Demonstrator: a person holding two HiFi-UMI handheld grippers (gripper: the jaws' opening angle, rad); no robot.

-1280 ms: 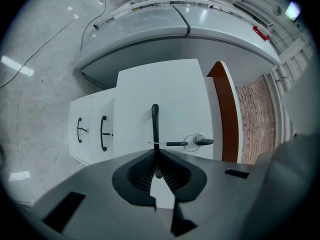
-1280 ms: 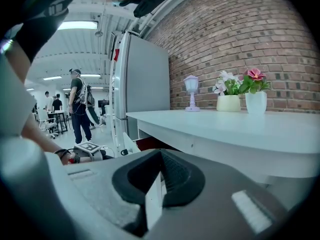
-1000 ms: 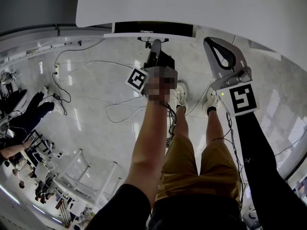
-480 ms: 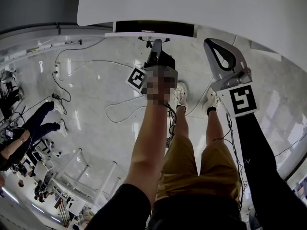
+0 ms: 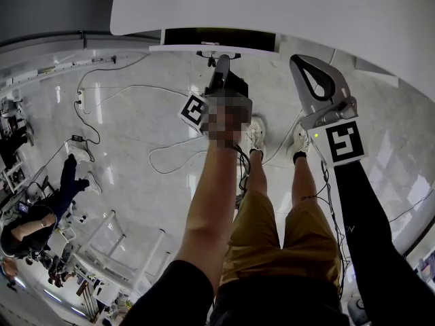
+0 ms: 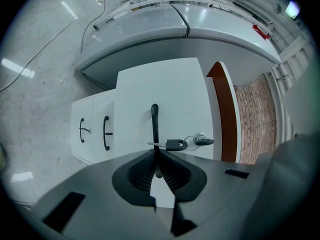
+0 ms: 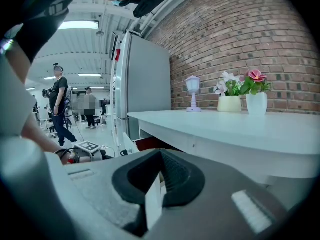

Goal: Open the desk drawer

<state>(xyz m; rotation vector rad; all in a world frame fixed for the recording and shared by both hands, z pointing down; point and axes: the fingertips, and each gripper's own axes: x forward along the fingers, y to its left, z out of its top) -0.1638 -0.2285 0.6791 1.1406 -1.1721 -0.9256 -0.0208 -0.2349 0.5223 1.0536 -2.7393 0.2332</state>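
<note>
The left hand-held gripper [image 6: 156,155] is right on the job: in the left gripper view its jaws are pinched tight on the black handle [image 6: 154,119] of the drawer [image 6: 165,86], gripping the bar near its end. That white drawer front sits directly below the worktop [image 5: 272,5], and from the head view the drawer shows as a dark band with a white front edge tucked just under the worktop's near edge, the left hand-held gripper reaching in beneath that edge. Between the handle and the worktop side of the drawer front a key [image 6: 201,140] sits in the lock, with a black fob [image 6: 176,145] hanging off it and lying across the handle. Further from the worktop, a lower white cabinet [image 6: 92,109] carries two more black handles [image 6: 106,132], both untouched. Now over to the right hand-held gripper [image 7: 160,154]: its jaws are drawn together with nothing between them, and it hangs in the air off the worktop's front edge, level with it and apart from the drawer. Its marker cube [image 5: 342,141] faces up at the head camera. On the worktop, back by the brick wall [image 7: 240,34], stand a small lamp [image 7: 193,93] and two pots of flowers [image 7: 257,103].
</note>
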